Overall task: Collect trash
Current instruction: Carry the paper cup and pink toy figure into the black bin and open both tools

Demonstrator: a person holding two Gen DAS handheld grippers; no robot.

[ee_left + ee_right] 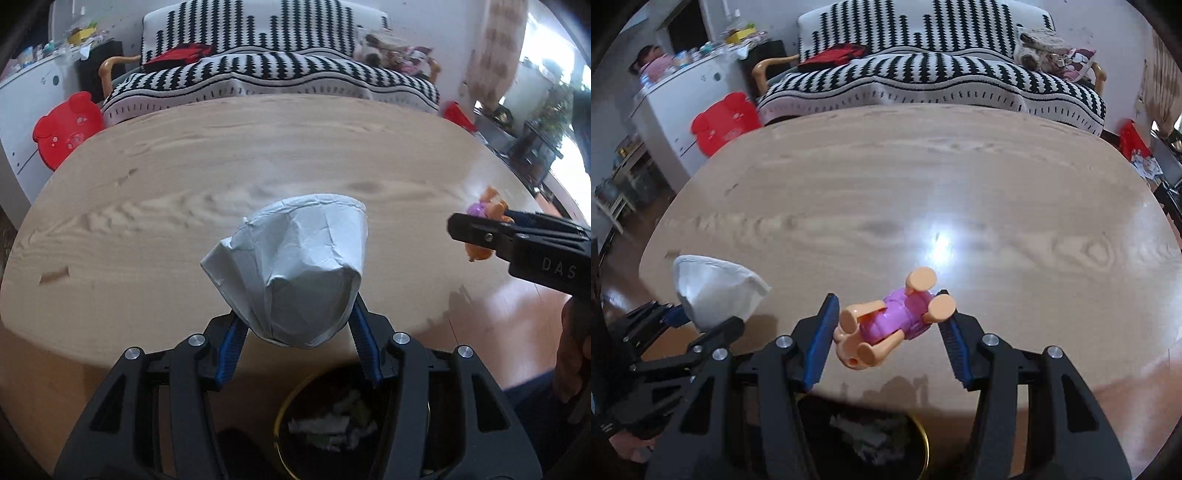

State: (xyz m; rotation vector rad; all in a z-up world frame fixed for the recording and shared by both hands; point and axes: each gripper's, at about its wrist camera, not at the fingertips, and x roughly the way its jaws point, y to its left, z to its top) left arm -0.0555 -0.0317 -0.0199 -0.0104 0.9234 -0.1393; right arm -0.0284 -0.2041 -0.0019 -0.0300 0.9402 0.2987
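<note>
- your left gripper was clamped on a crumpled white paper cup, its blue pads pressing the cup's squashed base from both sides, mouth pointing away from you.
- the cup hung over the near edge of the wooden table, not resting on it.
- below that gripper sat a dark trash bin with a yellow rim, holding pale scraps of paper.
- your right gripper held a small toy figure in a purple dress, with peach limbs; the figure lay crosswise between the blue pads.
- the left pad met the figure's arm; on the right side a foot overlapped the pad tip, so i could not tell how firm that contact was.
- from the left wrist view, the right gripper came in from the right with the toy's orange and purple showing at its tip, well apart from the cup.
- from the right wrist view, the cup sat to the left, in the left gripper.
- beyond the table stood a sofa under a black-and-white patterned throw, and a red stool at the left.
</note>
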